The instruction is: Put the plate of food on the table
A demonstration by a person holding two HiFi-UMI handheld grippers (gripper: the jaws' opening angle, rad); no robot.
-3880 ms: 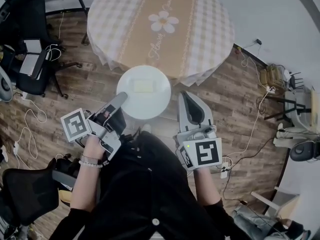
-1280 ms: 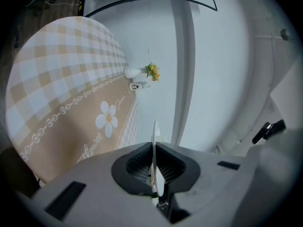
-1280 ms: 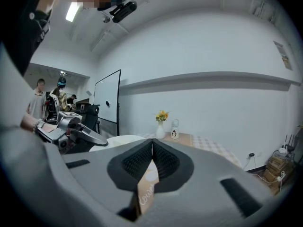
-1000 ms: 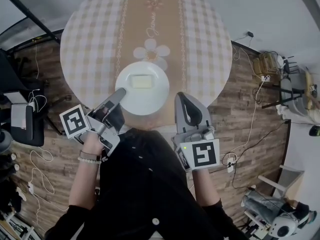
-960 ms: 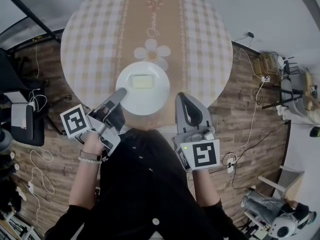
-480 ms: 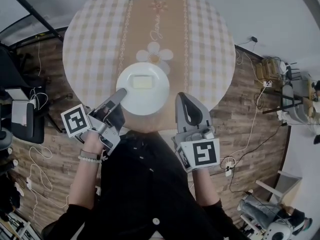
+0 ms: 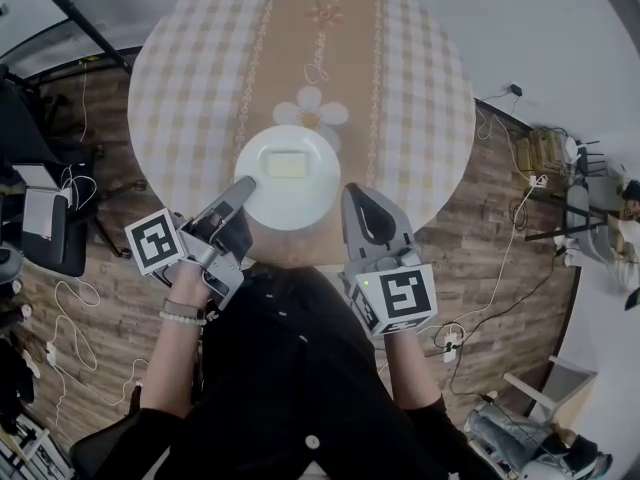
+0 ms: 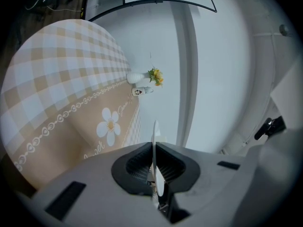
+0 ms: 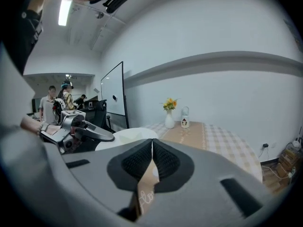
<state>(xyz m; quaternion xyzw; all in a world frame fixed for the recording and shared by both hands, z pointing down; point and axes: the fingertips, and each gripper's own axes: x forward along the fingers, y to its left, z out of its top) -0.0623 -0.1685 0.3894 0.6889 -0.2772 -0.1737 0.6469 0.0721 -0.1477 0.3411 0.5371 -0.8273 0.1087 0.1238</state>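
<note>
Covering table (image 7: 137, 118): checked cloth (image 7: 420, 98) | floor (image 7: 480, 268): wood planks; wall (image 8: 213, 56): white

White round plate (image 7: 300, 200), level, bearing a pale rectangular food slab (image 7: 287, 165), over the checked table (image 7: 190, 88) at its near edge

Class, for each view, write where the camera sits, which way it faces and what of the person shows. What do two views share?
Head view: on the person's head, facing steeply down at plate and table; torso, arms, left gripper, right gripper show.
Left gripper view: on the left gripper, rolled sideways, facing across the table; jaws shut on the plate's rim show.
Right gripper view: on the right gripper, level, facing across the table; shut, empty jaws show.
Shared: both gripper views show the vase.
</note>
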